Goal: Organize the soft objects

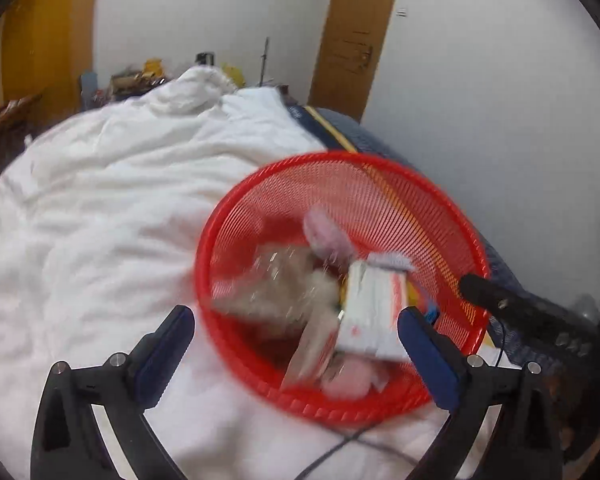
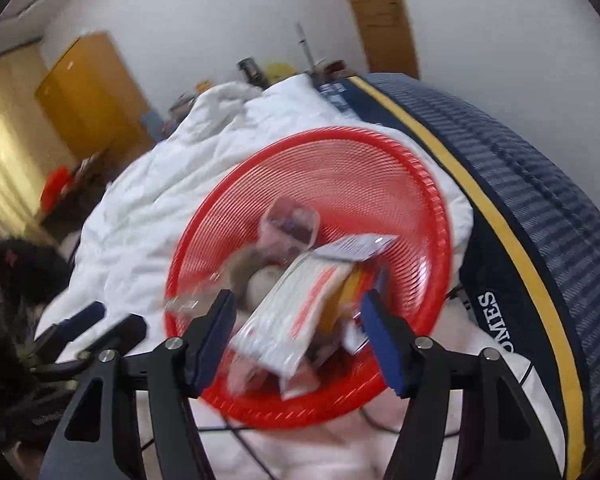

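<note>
Both wrist views look steeply down, apparently close, sharing the red basket [image 1: 380, 184] [image 2: 340, 168].

Bed [image 1: 380, 136] with dark blue mattress; rumpled white duvet [image 1: 112, 208] spread on it; red mesh basket [image 1: 384, 184] on duvet.

place: home bedroom | evidence: bed with rumpled white duvet [image 1: 120, 200], blue mattress [image 2: 540, 208], wooden wardrobe [image 2: 88, 96], cluttered side table [image 1: 136, 76]

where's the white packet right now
The white packet lies inside the red basket on the white duvet, beside a pink plush.
</note>
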### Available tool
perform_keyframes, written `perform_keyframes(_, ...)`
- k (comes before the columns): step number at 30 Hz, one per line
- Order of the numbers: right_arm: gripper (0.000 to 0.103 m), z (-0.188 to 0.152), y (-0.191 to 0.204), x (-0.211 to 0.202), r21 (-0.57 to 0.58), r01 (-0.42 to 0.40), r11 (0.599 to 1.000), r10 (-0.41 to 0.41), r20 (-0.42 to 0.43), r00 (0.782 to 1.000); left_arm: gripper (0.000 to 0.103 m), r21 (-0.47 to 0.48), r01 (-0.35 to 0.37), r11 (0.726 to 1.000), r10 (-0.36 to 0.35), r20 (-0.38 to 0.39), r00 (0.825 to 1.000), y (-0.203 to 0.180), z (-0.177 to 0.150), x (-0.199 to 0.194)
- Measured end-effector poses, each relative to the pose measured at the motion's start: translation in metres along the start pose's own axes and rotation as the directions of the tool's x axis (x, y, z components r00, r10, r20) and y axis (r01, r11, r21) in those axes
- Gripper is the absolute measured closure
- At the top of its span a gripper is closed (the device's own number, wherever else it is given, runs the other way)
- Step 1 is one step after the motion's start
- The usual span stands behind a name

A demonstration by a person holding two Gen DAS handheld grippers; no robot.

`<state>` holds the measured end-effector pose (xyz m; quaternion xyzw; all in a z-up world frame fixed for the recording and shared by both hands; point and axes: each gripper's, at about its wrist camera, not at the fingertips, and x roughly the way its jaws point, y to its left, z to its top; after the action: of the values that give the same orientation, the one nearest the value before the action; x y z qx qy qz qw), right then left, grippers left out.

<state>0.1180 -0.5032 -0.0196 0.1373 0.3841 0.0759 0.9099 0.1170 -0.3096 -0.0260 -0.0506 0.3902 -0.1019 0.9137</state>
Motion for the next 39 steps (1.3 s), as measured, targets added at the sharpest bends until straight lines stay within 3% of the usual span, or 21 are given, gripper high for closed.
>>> perform_keyframes(3, 0.030, -0.009, 0.023, -0.005, -0.075, 0.031, 0.997, -0.030, 0.018, 0.999, 0.001, 0.011, -0.078, 0.997, 0.078, -0.034, 0.996, 0.012, -0.012, 0.009)
perform_keyframes(5, 0.029, -0.013, 0.037, -0.004, -0.137, 0.050, 0.989, -0.047, 0.024, 0.999, 0.001, 0.049, -0.165, 0.985, 0.166, -0.026, 0.986, 0.011, -0.019, 0.015)
perform_keyframes(7, 0.029, -0.017, 0.049, -0.004, -0.205, 0.084, 0.975, -0.076, 0.043, 0.996, 0.001, 0.068, -0.203, 0.977, 0.205, -0.018, 0.979, 0.010, -0.024, 0.018)
perform_keyframes(10, 0.029, -0.020, 0.059, -0.007, -0.268, 0.160, 0.950, -0.144, 0.076, 0.987, 0.001, 0.102, -0.199, 0.975, 0.200, 0.000, 0.980, 0.006, -0.026, 0.015)
perform_keyframes(15, 0.028, -0.013, 0.057, -0.022, -0.311, 0.233, 0.921, -0.196, 0.145, 0.970, 0.001, 0.106, -0.200, 0.974, 0.189, 0.106, 0.976, 0.002, -0.025, -0.003)
perform_keyframes(27, 0.027, -0.007, 0.041, -0.012, -0.279, 0.251, 0.927, -0.236, 0.087, 0.968, 0.001, 0.176, -0.183, 0.967, 0.151, 0.182, 0.972, -0.019, -0.029, -0.016)
perform_keyframes(39, 0.027, -0.006, 0.031, 0.001, -0.252, 0.243, 0.937, -0.242, 0.035, 0.970, 0.001, 0.222, -0.187, 0.957, 0.150, 0.172, 0.974, -0.029, -0.034, -0.013)
